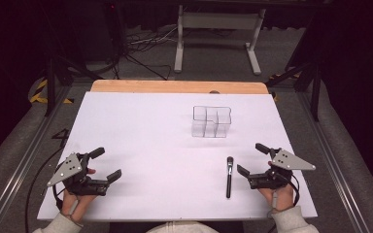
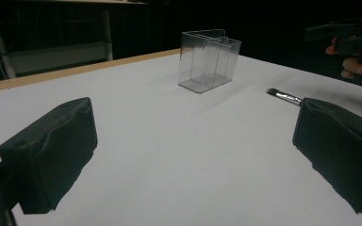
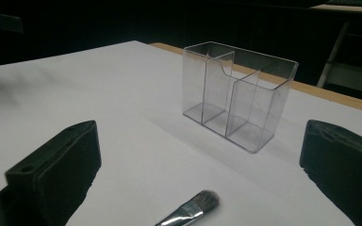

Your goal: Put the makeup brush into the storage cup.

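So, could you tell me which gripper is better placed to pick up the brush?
The right gripper: it sits open just beside the brush, while the left gripper is across the table.

The white table (image 1: 141, 131) is evenly and brightly lit from above, while the surrounding room falls into near darkness. The clear organizer (image 3: 238, 94) casts a soft, faint shadow on the sheet. In both gripper views the near black jaws look slightly blurred, and the far background is dim and grainy.
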Demonstrator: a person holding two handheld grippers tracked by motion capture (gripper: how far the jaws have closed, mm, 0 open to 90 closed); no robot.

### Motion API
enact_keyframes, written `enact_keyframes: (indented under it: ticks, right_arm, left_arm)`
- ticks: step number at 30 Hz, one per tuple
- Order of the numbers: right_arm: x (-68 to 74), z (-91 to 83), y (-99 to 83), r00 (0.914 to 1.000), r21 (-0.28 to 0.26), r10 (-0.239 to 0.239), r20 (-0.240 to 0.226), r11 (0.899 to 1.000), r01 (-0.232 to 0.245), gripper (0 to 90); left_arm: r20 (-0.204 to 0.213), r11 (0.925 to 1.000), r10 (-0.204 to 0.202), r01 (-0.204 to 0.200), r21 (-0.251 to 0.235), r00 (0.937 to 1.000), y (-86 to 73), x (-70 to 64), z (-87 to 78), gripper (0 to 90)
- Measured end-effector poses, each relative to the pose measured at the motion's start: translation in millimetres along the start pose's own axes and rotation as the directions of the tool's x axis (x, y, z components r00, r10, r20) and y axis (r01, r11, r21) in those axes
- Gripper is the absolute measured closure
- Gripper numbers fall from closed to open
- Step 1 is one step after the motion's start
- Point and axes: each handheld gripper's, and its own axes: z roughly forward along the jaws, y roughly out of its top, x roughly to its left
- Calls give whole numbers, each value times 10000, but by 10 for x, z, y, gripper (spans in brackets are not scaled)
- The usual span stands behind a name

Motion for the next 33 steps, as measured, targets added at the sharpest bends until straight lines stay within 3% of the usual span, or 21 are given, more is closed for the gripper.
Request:
enact_keyframes:
  ticks: [11,14,20,22,26,31,33]
  right_arm:
    - [-4,121,169,9998,271,70,-194,9996,-65,0]
    - [-35,178,195,9970,173,552,-547,9984,-544,0]
    - [-35,208,258,9987,229,284,-413,9994,-275,0]
    - [-30,225,276,9979,288,221,-614,9994,-204,0]
    - [-39,262,313,9925,898,625,-1047,9945,-531,23]
    - [-4,261,386,9968,1489,245,-755,9888,-130,52]
    - [13,266,451,9981,2121,66,-616,9772,67,64]
  left_arm:
    - [-10,10000,-72,72,30,10000,-7,2,9,15]
    - [-14,9999,-95,95,84,10000,-4,0,6,18]
    - [-18,9999,-119,119,122,9999,-9,5,10,19]
    - [-5,9997,-147,147,170,9999,-8,7,9,20]
    - [18,9997,-138,138,207,9999,-4,4,9,22]
    - [18,9995,-145,145,271,9999,-6,6,10,23]
    - [10,9995,-155,154,265,9999,-7,5,12,23]
